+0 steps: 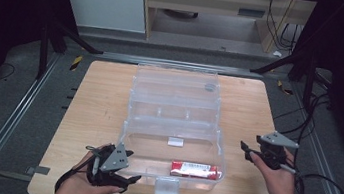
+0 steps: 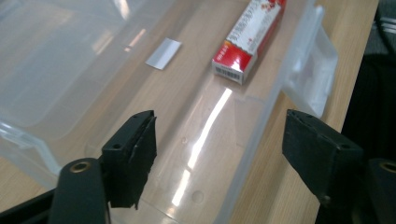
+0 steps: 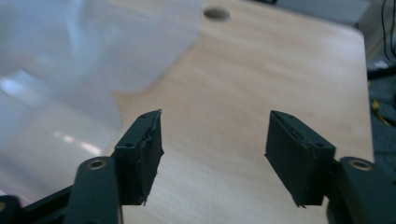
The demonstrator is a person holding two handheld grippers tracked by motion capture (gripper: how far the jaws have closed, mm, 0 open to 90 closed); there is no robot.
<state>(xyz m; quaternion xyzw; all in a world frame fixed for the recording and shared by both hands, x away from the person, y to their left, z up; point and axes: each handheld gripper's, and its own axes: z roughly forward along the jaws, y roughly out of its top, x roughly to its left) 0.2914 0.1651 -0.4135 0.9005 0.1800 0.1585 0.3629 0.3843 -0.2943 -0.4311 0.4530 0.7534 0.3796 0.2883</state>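
— Nearest us were our two hands: the left tongs [image 1: 117, 173] sat at the bench's [image 1: 100, 92] near edge, just left of the clear plastic box [image 1: 176, 128]. How were they set?

— We saw them spread wide, with nothing between the jaws. In the left gripper view the left tongs [image 2: 219, 154] straddled the box's near wall, one jaw over the inside and the other over bare wood.

— And the right tongs [image 1: 249, 152]?

— We held them over the bench to the right of the box, apart from it. In the right gripper view the right tongs [image 3: 215, 154] were also spread and empty, above bare wood, with the blurred box wall at the left.

— What lay in the box?

— We found a red and white carton [image 1: 195, 170] lying flat on the floor of the near compartment, toward its right side, close to the front wall. A small grey slip [image 2: 163, 53] lay flat farther in, apart from the carton. The box stood open at the bench's middle, its latch tab [image 1: 167, 186] hanging at the front.
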